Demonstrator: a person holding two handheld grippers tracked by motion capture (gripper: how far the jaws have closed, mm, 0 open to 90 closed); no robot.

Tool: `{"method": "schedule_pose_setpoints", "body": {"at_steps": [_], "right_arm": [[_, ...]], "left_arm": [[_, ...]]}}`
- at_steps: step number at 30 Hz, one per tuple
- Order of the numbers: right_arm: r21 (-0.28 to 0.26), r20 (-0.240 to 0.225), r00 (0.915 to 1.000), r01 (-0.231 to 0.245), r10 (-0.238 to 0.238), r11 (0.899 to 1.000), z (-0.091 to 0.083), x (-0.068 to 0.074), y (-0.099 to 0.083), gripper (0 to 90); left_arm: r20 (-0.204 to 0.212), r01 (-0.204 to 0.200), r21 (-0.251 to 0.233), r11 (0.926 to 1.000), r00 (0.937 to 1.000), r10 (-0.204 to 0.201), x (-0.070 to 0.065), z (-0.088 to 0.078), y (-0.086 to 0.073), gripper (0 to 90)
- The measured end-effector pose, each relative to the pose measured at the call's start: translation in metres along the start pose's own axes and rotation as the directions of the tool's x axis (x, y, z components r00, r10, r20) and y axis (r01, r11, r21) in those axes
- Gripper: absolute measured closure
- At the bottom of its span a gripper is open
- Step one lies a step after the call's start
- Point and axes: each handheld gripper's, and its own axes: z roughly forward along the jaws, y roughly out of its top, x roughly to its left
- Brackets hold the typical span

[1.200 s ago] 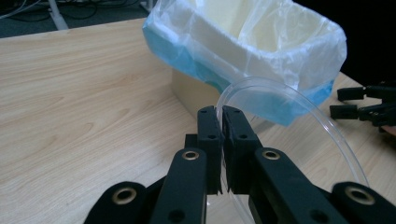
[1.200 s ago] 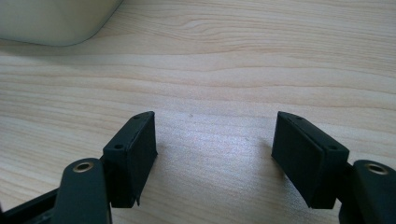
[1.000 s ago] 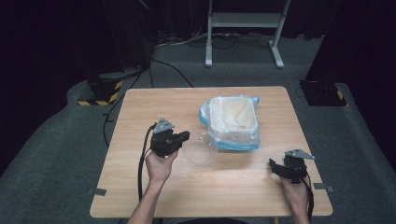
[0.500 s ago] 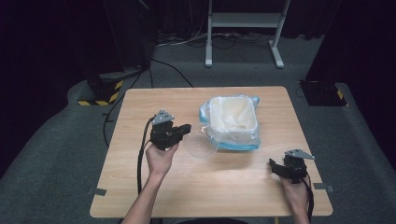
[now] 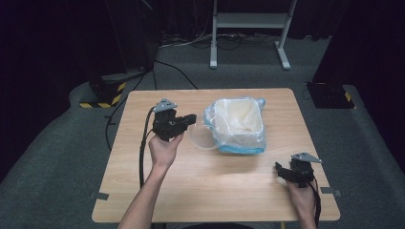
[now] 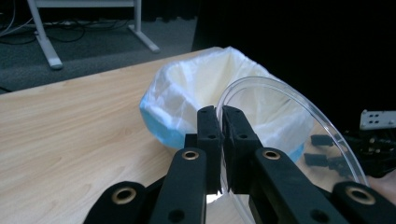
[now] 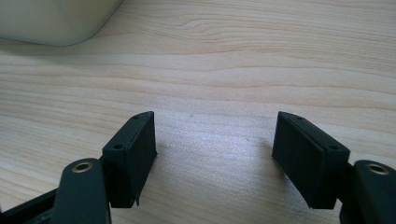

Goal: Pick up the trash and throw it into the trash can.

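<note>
Clamped edge-on in the left gripper [image 6: 220, 122], a clear round plastic lid [image 5: 208, 132] is held just beside the bag-lined white bin [image 5: 239, 125]; the right gripper [image 7: 224, 154] is kept apart, far off.

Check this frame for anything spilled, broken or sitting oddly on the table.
Nothing spilled or broken. The one unusual thing is deliberate: the left gripper pinches a clear round lid by its rim, holding it tilted beside the bag-lined bin. The right gripper rests open over bare table.
</note>
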Motion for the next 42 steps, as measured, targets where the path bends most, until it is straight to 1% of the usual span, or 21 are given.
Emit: {"method": "schedule_pose_setpoints", "body": {"at_steps": [2, 3, 5, 6, 9, 14, 16, 20, 21, 22, 24, 27, 29, 30, 31, 32, 34, 36, 37, 40, 42], "right_arm": [[0.001, 0.0, 1.0, -0.001, 0.001, 1.0, 0.0, 0.0, 0.0, 29.7], [0.002, 0.0, 1.0, 0.001, -0.001, 1.0, 0.0, 0.0, 0.0, 29.7], [0.002, 0.001, 1.0, 0.0, 0.0, 1.0, 0.0, 0.0, 0.0, 29.7], [0.002, 0.001, 1.0, 0.0, 0.0, 1.0, 0.0, 0.0, 0.0, 29.7], [0.001, 0.0, 1.0, -0.002, 0.002, 1.0, 0.0, 0.0, 0.0, 29.7], [0.0, 0.0, 1.0, -0.003, 0.003, 1.0, 0.0, 0.0, 0.0, 29.7], [0.0, 0.0, 1.0, -0.003, 0.003, 1.0, 0.0, 0.0, 0.0, 29.7], [0.0, 0.0, 1.0, -0.001, 0.001, 1.0, 0.0, 0.0, 0.0, 29.7], [0.0, 0.0, 1.0, -0.001, 0.001, 1.0, 0.0, 0.0, 0.0, 29.7], [0.0, 0.0, 1.0, -0.001, 0.001, 1.0, 0.0, 0.0, 0.0, 29.7], [0.001, 0.0, 1.0, -0.002, 0.002, 1.0, 0.0, 0.0, 0.0, 29.7], [0.0, 0.0, 1.0, -0.001, 0.001, 1.0, 0.0, 0.0, 0.0, 29.7], [0.0, 0.0, 1.0, -0.001, 0.001, 1.0, 0.0, 0.0, 0.0, 29.7], [0.001, 0.0, 1.0, -0.003, 0.003, 1.0, 0.0, 0.0, 0.0, 29.7], [0.0, 0.0, 1.0, -0.002, 0.002, 1.0, 0.0, 0.0, 0.0, 29.7], [0.0, 0.0, 1.0, -0.002, 0.002, 1.0, 0.0, 0.0, 0.0, 29.7], [0.0, 0.001, 1.0, -0.001, 0.001, 1.0, 0.0, 0.0, 0.0, 29.7], [0.001, 0.0, 1.0, 0.003, -0.003, 1.0, 0.0, 0.0, 0.0, 29.7], [0.001, 0.0, 1.0, 0.003, -0.003, 1.0, 0.0, 0.0, 0.0, 29.7], [0.002, 0.0, 1.0, 0.0, 0.0, 1.0, 0.0, 0.0, 0.0, 29.6], [0.002, 0.001, 1.0, 0.002, -0.002, 1.0, 0.0, 0.0, 0.0, 29.6]], "left_arm": [[0.005, 0.003, -0.004, 1.0, 1.0, -0.003, 0.0, 0.0, 0.007, 86.0], [-0.003, -0.008, -0.002, 1.0, 1.0, 0.008, 0.0, 0.002, 0.013, 86.0], [-0.009, -0.02, -0.001, 0.9998, 0.9998, 0.02, -0.001, 0.004, 0.02, 86.0], [-0.009, -0.02, -0.001, 0.9998, 0.9998, 0.02, -0.001, 0.004, 0.02, 86.0], [-0.018, -0.04, 0.002, 0.9992, 0.999, 0.041, -0.003, 0.009, 0.03, 85.9], [-0.013, -0.041, 0.002, 0.9992, 0.9991, 0.041, -0.003, 0.015, 0.037, 86.0], [-0.003, -0.026, -0.002, 0.9996, 0.9996, 0.026, -0.001, 0.02, 0.041, 85.9], [0.0, -0.032, 0.001, 0.9995, 0.9995, 0.032, -0.001, 0.028, 0.048, 86.0], [0.0, -0.032, 0.001, 0.9995, 0.9995, 0.032, -0.001, 0.028, 0.048, 86.0], [0.0, -0.036, 0.001, 0.9993, 0.9993, 0.036, -0.002, 0.033, 0.051, 86.0], [0.001, -0.038, 0.004, 0.9993, 0.9993, 0.038, -0.002, 0.036, 0.052, 85.9], [-0.008, -0.047, 0.023, 0.9986, 0.9989, 0.047, -0.004, 0.047, 0.056, 85.9], [-0.01, -0.044, 0.02, 0.9988, 0.9989, 0.045, -0.004, 0.051, 0.057, 85.9], [-0.013, -0.043, 0.013, 0.999, 0.999, 0.043, -0.005, 0.056, 0.059, 85.9], [-0.013, -0.043, 0.013, 0.999, 0.999, 0.043, -0.005, 0.056, 0.059, 85.9], [-0.017, -0.049, 0.014, 0.9987, 0.9986, 0.049, -0.006, 0.059, 0.059, 85.9], [-0.018, -0.057, 0.02, 0.9982, 0.9982, 0.057, -0.009, 0.067, 0.061, 85.9], [-0.029, -0.069, 0.035, 0.997, 0.9971, 0.07, -0.012, 0.078, 0.062, 85.9], [-0.029, -0.069, 0.035, 0.997, 0.9971, 0.07, -0.012, 0.078, 0.062, 85.8], [-0.025, -0.055, 0.036, 0.9978, 0.9981, 0.056, -0.013, 0.089, 0.061, 85.8], [-0.027, -0.057, 0.04, 0.9976, 0.9979, 0.058, -0.013, 0.091, 0.061, 85.8]]}}
